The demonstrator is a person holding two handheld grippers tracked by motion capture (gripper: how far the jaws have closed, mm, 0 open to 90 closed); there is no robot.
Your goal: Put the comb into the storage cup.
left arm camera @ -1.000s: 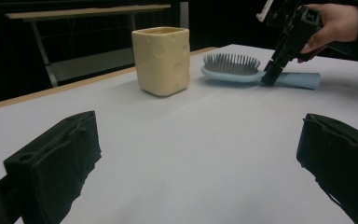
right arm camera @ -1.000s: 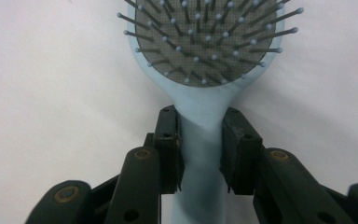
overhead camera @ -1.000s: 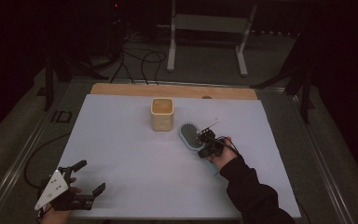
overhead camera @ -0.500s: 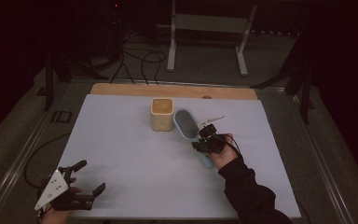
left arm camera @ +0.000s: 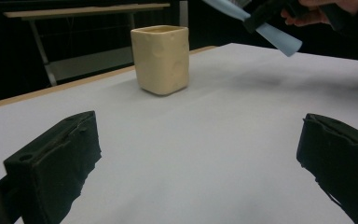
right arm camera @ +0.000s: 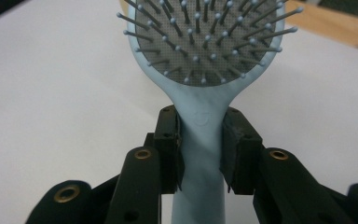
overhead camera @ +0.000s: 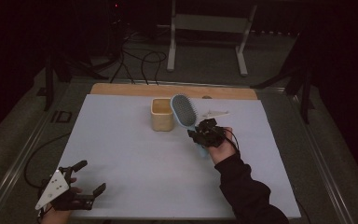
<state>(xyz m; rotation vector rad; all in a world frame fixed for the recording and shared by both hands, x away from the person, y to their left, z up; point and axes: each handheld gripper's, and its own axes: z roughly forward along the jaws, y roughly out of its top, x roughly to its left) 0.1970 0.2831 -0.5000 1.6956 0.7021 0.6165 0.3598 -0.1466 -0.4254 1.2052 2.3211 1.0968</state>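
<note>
A light blue hairbrush (overhead camera: 183,110) with a grey bristle pad hangs in the air, its head tilted up toward the cream square cup (overhead camera: 162,114). My right gripper (overhead camera: 201,134) is shut on the brush's neck; in the right gripper view both pads (right arm camera: 235,149) press on the hairbrush (right arm camera: 200,140) just below the bristles. From the left gripper view the brush handle (left arm camera: 275,37) shows at the top right, above the table, and the cup (left arm camera: 161,58) stands ahead. At the table's front left corner my left gripper (overhead camera: 86,179) rests low, jaws wide open with nothing between them.
The white table sheet (overhead camera: 130,154) lies over a wooden board (overhead camera: 121,88) whose back edge shows. A small pale flat object (overhead camera: 216,113) lies behind the right hand. Cables and a metal stand (overhead camera: 205,42) sit on the floor beyond the table.
My right gripper has lifted the hairbrush off the table and tilted its head up beside the cup. The left gripper has stayed where it was.
</note>
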